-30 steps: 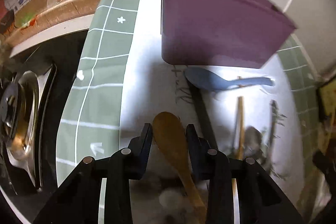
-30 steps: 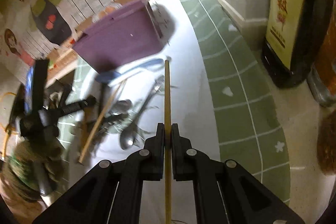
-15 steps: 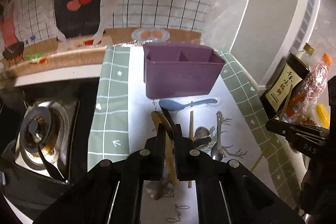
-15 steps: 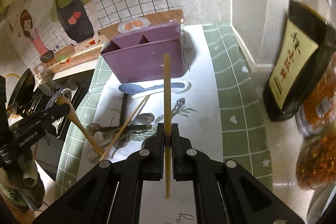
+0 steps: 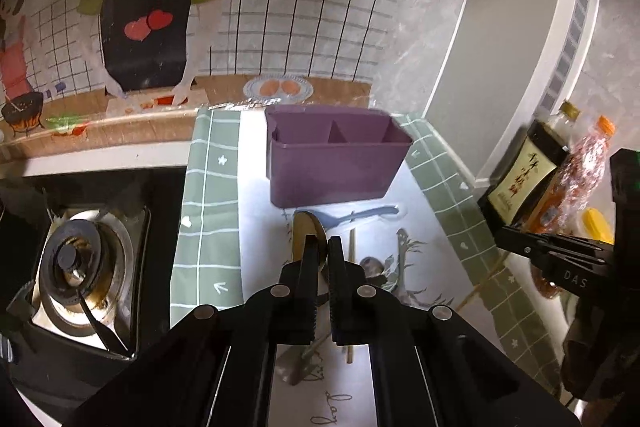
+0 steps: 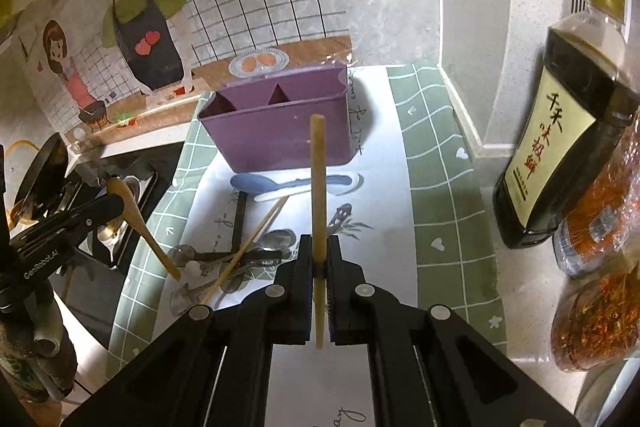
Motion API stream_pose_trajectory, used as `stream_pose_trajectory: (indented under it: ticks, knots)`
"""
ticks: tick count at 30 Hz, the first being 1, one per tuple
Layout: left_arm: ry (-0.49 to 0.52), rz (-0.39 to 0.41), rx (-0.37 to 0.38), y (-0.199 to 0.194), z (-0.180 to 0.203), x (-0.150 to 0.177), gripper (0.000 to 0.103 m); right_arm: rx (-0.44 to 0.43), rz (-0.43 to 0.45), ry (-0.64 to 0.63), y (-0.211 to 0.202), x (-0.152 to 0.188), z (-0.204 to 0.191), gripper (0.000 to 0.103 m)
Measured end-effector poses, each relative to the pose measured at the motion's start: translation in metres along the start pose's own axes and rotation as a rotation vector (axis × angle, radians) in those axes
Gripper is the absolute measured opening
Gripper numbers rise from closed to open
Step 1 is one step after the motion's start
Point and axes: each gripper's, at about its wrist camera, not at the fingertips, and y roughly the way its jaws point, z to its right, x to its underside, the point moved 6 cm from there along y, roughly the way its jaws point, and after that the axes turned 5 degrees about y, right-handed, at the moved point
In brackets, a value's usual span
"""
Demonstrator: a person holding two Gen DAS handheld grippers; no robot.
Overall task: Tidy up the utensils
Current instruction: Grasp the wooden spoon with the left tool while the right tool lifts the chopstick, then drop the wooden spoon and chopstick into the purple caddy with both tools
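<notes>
At the moment of inspection I had both tools loaded and lifted clear of the counter. The left gripper (image 5: 323,247) had its fingers clamped on a wooden spoon (image 5: 306,231), bowl forward; the right wrist view showed that spoon (image 6: 138,219) hanging handle-down over the edge of the mat. The right gripper (image 6: 319,255) had its fingers pressed together on a single wooden chopstick (image 6: 318,187), which stood roughly upright between them.

I judged the step in hand to be the carry from pickup to deposit, with neither item yet over the purple utensil caddy (image 6: 276,131). The next move called for bringing each piece above an opening, tipping it near vertical, and only then letting the fingers part. Two tools approaching one narrow container risked a clash, so I would have taken them in turn.

The caddy stood at the back of the patterned mat (image 6: 384,195), divided by partitions. Its visible compartments (image 5: 356,133) appeared empty, though I could not see their floors. A blue spoon (image 6: 280,183) lay just in front of it; a second chopstick (image 6: 244,251) and several metal spoons (image 6: 240,263) lay piled nearer me.
</notes>
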Motion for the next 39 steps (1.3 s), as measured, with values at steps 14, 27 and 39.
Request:
stream_pose_trajectory:
  ticks: [14,27,39]
  knots:
    - [0.040,0.193,0.049,-0.038,0.015,-0.110,0.004,-0.053,0.185,-0.078,-0.051,-0.092,-0.027,0.006]
    - [-0.013,0.229,0.016,0.037,-0.004,-0.202,0.004,-0.043,0.265,-0.132,0.009,-0.208,-0.046,0.006]
    - [-0.087,0.007,-0.002,0.105,-0.032,-0.122,0.042,-0.017,0.142,-0.104,0.076,-0.166,-0.013,0.068]
